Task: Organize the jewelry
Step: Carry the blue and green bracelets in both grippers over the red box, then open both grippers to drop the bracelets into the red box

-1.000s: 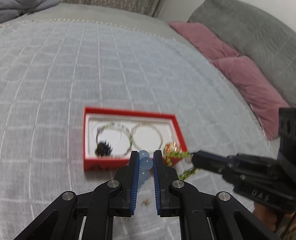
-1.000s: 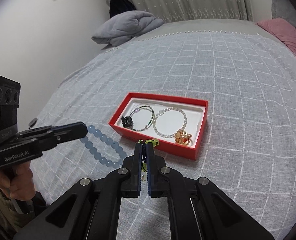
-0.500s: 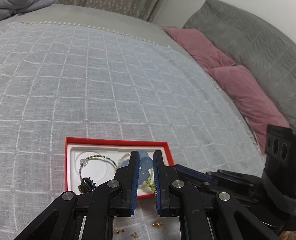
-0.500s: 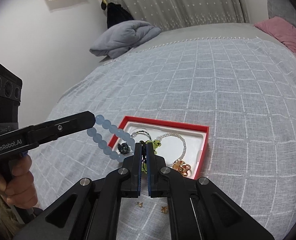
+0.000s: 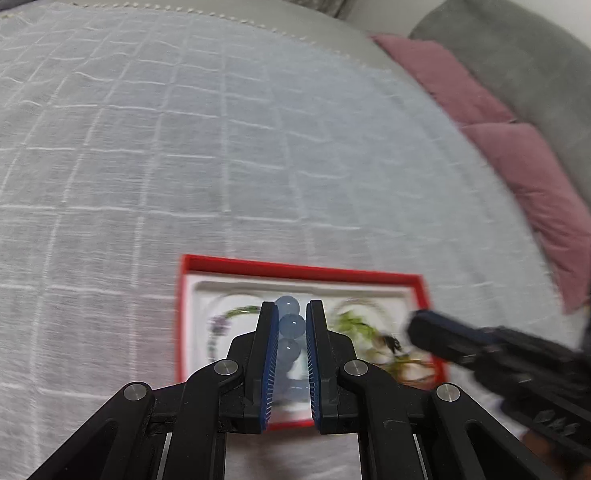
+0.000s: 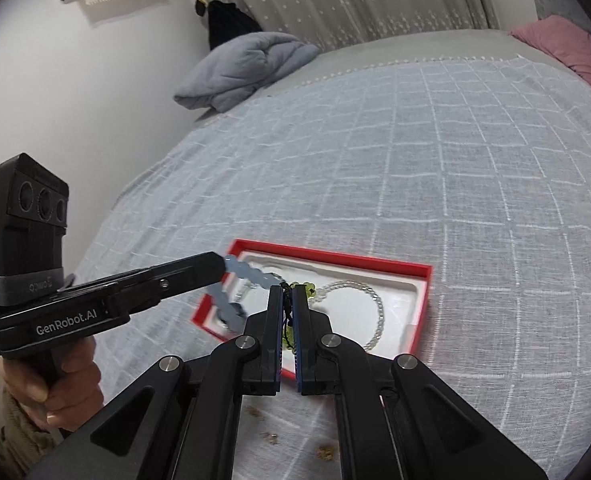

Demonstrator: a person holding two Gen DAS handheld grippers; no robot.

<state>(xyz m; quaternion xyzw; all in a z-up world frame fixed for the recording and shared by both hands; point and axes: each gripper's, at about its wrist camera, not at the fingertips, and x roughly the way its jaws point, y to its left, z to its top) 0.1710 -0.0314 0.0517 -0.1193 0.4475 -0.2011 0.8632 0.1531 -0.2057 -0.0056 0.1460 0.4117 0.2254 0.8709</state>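
Note:
A red jewelry box (image 5: 303, 270) (image 6: 423, 270) with a white liner lies on the checked bedspread. My left gripper (image 5: 291, 312) is shut on a pale blue bead bracelet (image 5: 289, 326), which hangs over the box's left half (image 6: 251, 276). My right gripper (image 6: 289, 292) is shut on a yellow-green bead bracelet (image 6: 305, 289) on a dark cord, held over the box's near side. A clear bead bracelet (image 6: 375, 304) lies in the box. Other pieces inside are blurred or hidden behind the fingers.
Pink pillows (image 5: 535, 172) and a grey cushion (image 5: 535, 60) line the right side of the bed. A folded grey blanket (image 6: 247, 68) lies at the far end. Small golden bits (image 6: 325, 452) are scattered on the bedspread in front of the box. A hand (image 6: 51, 384) grips the left tool.
Both grippers have moved forward and down over the box with their bracelets. The blue bracelet, earlier beside the box, now hangs above its left half, the green one over its near side.

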